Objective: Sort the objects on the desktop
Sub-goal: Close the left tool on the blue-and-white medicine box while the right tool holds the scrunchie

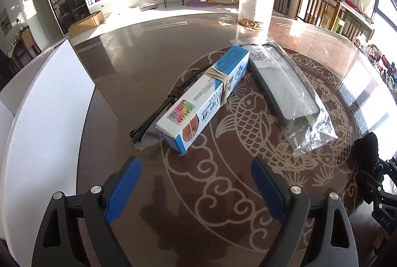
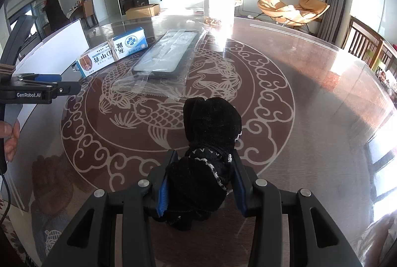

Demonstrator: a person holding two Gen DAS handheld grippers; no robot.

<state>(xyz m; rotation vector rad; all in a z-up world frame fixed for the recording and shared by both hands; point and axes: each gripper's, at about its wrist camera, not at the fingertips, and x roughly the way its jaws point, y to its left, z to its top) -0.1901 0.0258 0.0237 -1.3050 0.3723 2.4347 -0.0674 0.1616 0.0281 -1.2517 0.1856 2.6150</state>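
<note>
Left gripper (image 1: 196,165): blue pads spread wide, nothing between them, hovering above the table (image 1: 129,63) near its left edge.
Right gripper (image 2: 202,174): fingers drawn in tight on a black sock (image 2: 211,133), above the fish pattern at the table's middle.
Blue-and-white box (image 1: 206,96): flat, rubber-banded, beside the white bin (image 1: 52,103) at the left edge.
Bagged dark case (image 1: 285,91): just right of the box.
Clear jar (image 1: 256,4): upright towards the far edge.
</note>
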